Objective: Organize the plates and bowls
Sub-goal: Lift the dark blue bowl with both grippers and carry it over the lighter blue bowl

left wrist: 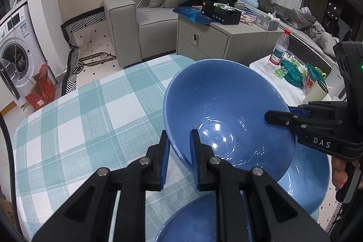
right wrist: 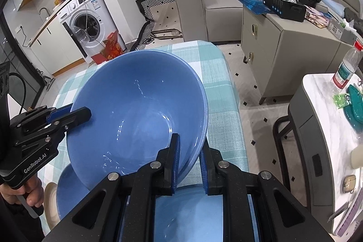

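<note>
Both grippers are clamped on the same big blue bowl (left wrist: 226,110), tilted and up off the checked tablecloth (left wrist: 79,110). The left gripper (left wrist: 180,158) pinches the near rim, one finger inside and one outside, and the right gripper (right wrist: 190,162) does the same on the opposite rim.

Under the bowl it gets murky. Another blue dish (left wrist: 304,183) pokes out at the lower right of the left view, and a further blue piece (left wrist: 188,221) sits below the left gripper's fingers, both mostly covered (plate or bowl, I honestly can't tell). In the right view a cream-coloured rim (right wrist: 51,203) shows at the bottom left, cut off by the hand (right wrist: 25,192) holding the left gripper.

Readable writing: "DAS" on the right gripper's body in the left view and "GenRobot.AI" on the left gripper's in the right view. The bottle (left wrist: 279,49) with the red cap on the side table (left wrist: 261,65) has a label, too small to read. Same for the stickers on the washing machine (right wrist: 88,22) and the red box (left wrist: 42,87) on the floor.
</note>
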Demonstrator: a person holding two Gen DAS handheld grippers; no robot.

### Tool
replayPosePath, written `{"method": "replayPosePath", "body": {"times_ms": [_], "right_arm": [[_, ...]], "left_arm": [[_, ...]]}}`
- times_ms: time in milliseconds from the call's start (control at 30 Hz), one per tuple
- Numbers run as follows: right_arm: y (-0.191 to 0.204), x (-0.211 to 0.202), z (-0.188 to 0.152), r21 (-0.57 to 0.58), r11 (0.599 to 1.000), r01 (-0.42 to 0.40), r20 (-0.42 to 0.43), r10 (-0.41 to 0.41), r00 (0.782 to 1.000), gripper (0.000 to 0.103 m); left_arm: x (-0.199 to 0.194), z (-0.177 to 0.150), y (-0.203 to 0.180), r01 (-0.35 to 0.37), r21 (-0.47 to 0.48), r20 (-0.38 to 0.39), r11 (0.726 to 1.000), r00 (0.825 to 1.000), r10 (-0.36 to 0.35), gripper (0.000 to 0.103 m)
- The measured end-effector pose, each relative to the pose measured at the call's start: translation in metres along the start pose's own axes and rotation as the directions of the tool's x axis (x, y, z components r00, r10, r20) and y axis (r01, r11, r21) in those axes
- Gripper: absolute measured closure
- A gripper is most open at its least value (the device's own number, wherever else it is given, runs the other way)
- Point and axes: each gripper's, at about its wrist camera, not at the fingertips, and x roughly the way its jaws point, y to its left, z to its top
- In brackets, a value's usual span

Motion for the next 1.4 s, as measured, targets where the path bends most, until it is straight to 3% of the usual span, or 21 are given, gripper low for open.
{"method": "replayPosePath", "body": {"times_ms": [1400], "right_arm": [[0.05, -0.06, -0.017, -0.102, 0.995, -0.012, 0.041, 0.017, 0.999, 0.087]], "left_arm": [[-0.084, -0.027, 0.0, -0.043, 0.011, 0.098, 0.999, 0.994, 0.042, 0.087]]}}
